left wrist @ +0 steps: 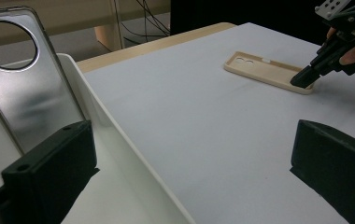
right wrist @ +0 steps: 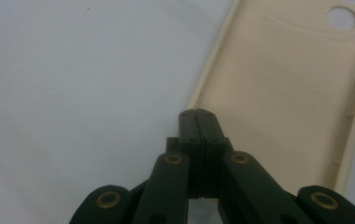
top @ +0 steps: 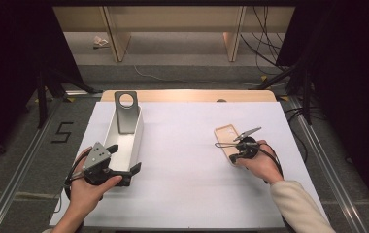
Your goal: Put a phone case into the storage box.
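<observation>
High view: a white table mat (top: pixel 182 160) with a beige phone case (top: pixel 226 141) lying flat, right of centre. The right gripper (top: pixel 235 156), its jaws pressed together with nothing between them, has its tip on the case's near end. At lower left, the left gripper (top: pixel 124 172) has its jaws apart, straddling the wall of a white bin (top: pixel 131 141) that holds a grey phone case (top: pixel 125 114) standing upright.

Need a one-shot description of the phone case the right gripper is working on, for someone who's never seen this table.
Start at the white table cover and look to its right half, away from the white bin on the left. The beige phone case lies flat there, hollow side up, at the shut right gripper. Its neighbour, the grey case, stands upright in the bin with one large round hole.
</observation>
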Motion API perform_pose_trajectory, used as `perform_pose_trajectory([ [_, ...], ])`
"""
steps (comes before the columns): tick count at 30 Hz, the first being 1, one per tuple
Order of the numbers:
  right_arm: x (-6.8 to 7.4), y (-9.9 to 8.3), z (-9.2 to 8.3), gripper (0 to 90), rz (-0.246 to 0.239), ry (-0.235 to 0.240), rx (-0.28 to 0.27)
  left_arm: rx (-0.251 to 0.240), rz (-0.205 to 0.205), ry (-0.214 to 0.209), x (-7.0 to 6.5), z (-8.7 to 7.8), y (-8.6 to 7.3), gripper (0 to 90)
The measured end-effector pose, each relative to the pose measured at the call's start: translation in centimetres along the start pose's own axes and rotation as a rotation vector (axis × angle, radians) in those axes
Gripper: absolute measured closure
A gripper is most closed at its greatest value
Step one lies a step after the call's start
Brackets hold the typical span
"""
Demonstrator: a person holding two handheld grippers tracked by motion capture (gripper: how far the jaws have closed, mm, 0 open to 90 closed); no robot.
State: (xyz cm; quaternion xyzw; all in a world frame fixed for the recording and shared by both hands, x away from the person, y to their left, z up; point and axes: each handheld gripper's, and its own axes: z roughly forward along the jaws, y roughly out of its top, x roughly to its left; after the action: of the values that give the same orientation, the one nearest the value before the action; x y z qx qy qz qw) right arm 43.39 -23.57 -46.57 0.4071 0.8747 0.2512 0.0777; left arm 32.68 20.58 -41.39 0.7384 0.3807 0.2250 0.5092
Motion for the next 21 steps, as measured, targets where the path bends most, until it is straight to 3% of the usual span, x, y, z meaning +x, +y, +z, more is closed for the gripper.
perform_pose_trajectory([
  [21,2.4,2.1,1.7,90.0,-0.020,0.039,-0.010,0.000,0.002,-0.004,0.0,0.0,0.0,0.0],
])
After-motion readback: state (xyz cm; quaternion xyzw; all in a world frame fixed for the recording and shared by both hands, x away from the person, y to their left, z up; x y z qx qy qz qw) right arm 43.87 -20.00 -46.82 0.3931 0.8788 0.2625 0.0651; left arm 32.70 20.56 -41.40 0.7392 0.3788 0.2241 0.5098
